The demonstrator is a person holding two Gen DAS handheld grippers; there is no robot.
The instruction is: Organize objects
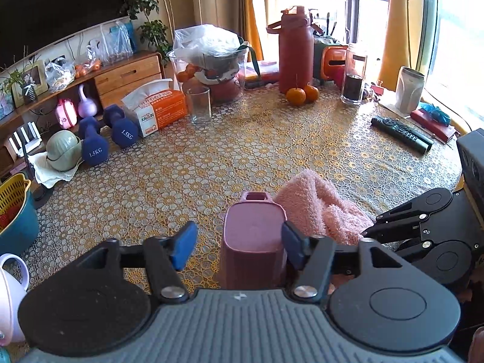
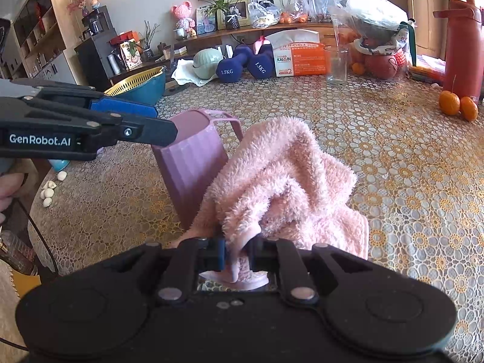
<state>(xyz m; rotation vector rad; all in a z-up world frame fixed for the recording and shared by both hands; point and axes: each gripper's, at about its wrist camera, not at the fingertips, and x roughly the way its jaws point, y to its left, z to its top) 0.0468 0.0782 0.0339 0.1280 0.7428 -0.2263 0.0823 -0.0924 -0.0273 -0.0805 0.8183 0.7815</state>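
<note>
A pink ribbed mug (image 1: 252, 236) stands upright on the patterned tablecloth, its handle on the far side. My left gripper (image 1: 239, 243) is open around it: the left pad (image 1: 184, 243) stands clear of the wall, while the right pad (image 1: 292, 245) is at the rim. From the right wrist view the mug (image 2: 190, 163) has the left gripper (image 2: 157, 121) at its rim. A fluffy pink towel (image 2: 287, 175) is heaped against the mug's right side. My right gripper (image 2: 237, 255) is shut on the towel's near edge. The towel (image 1: 320, 208) and the right gripper (image 1: 367, 233) also appear beside the mug.
Two blue dumbbells (image 1: 106, 139), a tissue box (image 1: 157, 109), an empty glass (image 1: 199, 106), a red bottle (image 1: 295, 51) with tangerines (image 1: 302, 93) and a remote (image 1: 402, 134) line the table's far side. A teal basin with a yellow colander (image 2: 142, 86) sits at the left edge.
</note>
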